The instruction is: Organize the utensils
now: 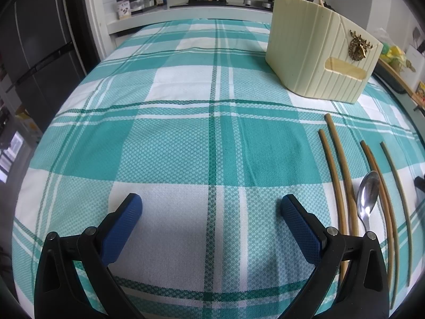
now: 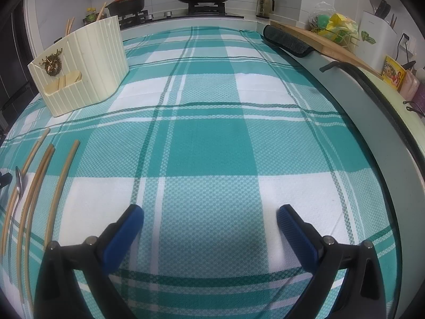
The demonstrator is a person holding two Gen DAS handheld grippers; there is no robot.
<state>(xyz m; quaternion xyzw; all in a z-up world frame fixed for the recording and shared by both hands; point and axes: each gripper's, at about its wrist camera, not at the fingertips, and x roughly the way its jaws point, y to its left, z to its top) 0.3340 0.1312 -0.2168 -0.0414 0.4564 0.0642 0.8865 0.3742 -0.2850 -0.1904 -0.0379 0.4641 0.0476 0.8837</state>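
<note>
Your left gripper [image 1: 211, 210] hovers over the checked cloth [image 1: 186, 138] on the worktop, fingers [image 1: 122, 226] spread wide and holding nothing. Your right gripper [image 2: 209, 220] is the same, spread and empty. From the left wrist, the chopsticks [image 1: 342, 175] and spoon [image 1: 368, 196] lie at three o'clock, the cream utensil holder [image 1: 318, 53] at one o'clock.

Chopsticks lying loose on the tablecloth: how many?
4, side by side: two left of the spoon, two right of it. More stand in the utensil holder, partly hidden.
</note>
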